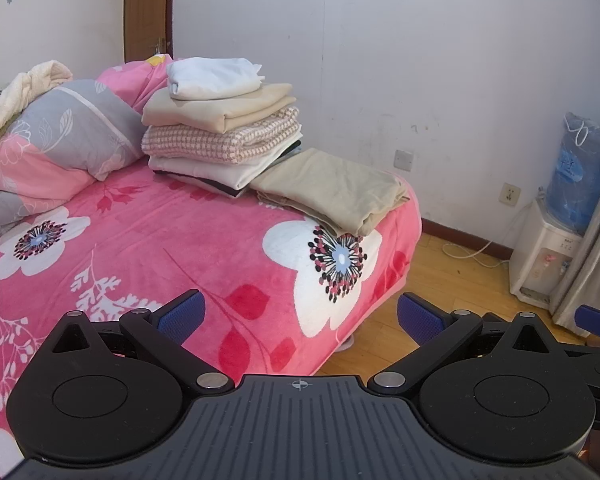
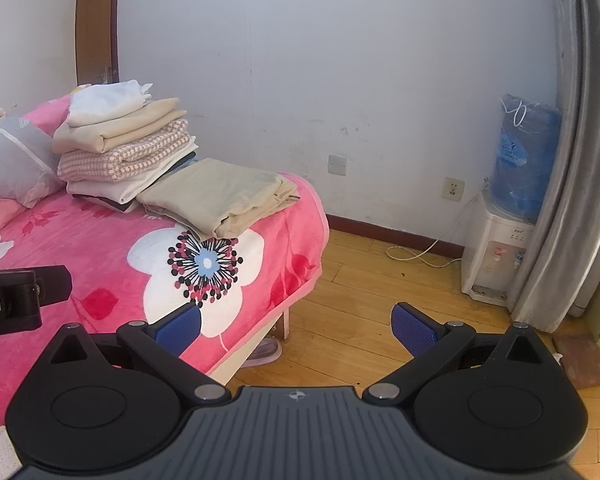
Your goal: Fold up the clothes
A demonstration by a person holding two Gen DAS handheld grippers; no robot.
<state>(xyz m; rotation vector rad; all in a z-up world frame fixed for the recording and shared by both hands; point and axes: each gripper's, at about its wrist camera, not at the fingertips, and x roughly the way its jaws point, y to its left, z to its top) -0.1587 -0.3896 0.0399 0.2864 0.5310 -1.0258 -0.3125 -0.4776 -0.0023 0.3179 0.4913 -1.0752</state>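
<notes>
A stack of folded clothes stands at the far side of the bed, a white piece on top, beige and pink-checked ones below. Beside it, near the bed's corner, lies a folded beige garment. My left gripper is open over the pink floral blanket, well short of the clothes, with nothing between its blue pads. My right gripper is open too, hovering past the bed's corner above the floor. The left gripper's body shows at the right view's left edge.
Pillows lie at the bed's head on the left. A water dispenser with a blue bottle stands by the wall, a grey curtain beside it. A white cable trails on the wooden floor. A slipper peeks from under the bed.
</notes>
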